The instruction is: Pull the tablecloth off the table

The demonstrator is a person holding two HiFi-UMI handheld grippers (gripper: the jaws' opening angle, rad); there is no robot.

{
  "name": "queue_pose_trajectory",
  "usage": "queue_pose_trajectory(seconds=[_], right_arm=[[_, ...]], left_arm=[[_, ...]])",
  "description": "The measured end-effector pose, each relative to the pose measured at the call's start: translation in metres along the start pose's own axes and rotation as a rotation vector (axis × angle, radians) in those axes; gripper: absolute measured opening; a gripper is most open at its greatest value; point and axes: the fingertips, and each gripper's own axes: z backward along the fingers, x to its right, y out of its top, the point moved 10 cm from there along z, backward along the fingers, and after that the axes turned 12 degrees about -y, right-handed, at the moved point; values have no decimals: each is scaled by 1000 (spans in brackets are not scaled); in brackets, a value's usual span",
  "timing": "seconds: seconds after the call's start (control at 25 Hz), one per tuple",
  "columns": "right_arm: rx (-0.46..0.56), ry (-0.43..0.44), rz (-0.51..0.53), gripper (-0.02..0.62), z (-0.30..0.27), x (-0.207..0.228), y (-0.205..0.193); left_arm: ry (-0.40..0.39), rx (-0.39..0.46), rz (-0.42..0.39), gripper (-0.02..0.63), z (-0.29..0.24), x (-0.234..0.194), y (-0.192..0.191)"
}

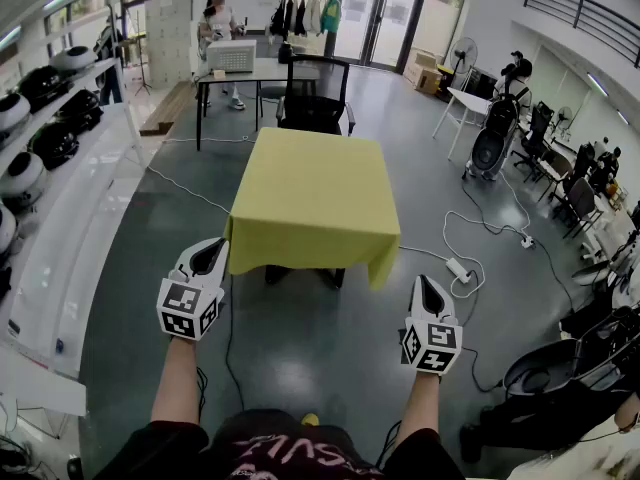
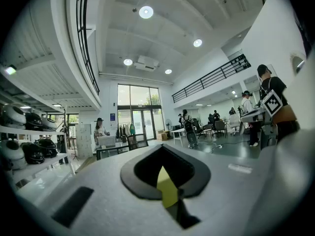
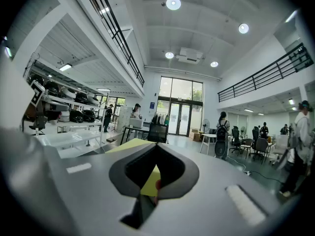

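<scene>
Tablecloth: the plain yellow square tablecloth point(image 1: 310, 193) lies flat over a small table in the middle of the grey floor point(image 1: 330, 358), its edges hanging down on every visible side and its near corners drooping lowest.
Table: only dark legs point(image 1: 275, 274) show below the near hem.
Left gripper: the white left gripper point(image 1: 208, 256) with its marker cube is held out in front of the person, its tip just beside the cloth's near left corner; whether it touches the cloth I cannot tell.
Left jaws: pressed together, with only a sliver of the yellow cloth point(image 2: 166, 185) visible through the opening ahead.
Right gripper: the white right gripper point(image 1: 428, 293) hovers over bare floor, near the cloth's near right corner but apart from it.
Right jaws: closed together, nothing clamped; the yellow cloth point(image 3: 150, 181) shows beyond them.
Behind the table: a black office chair point(image 1: 313, 103) stands at the far edge.
Floor: white cables and a white power strip point(image 1: 458, 268) lie to the right.
</scene>
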Motion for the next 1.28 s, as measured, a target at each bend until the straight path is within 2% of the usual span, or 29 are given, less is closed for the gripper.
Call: queue_pose_trajectory(seconds=[0.32, 0.68, 0.84, 1.28], right_arm=[[-1, -6, -9, 11, 1, 2, -2], [-6, 22, 12, 12, 4, -7, -5], [-17, 9, 1, 12, 1, -9, -10], [-10, 3, 37, 12, 10, -48, -5]], left_arm=[[5, -7, -8, 6, 0, -2, -2], [3, -13, 18, 6, 4, -2, -11], [3, -22, 21, 6, 3, -8, -17], [-28, -28, 50, 6, 16, -38, -34]])
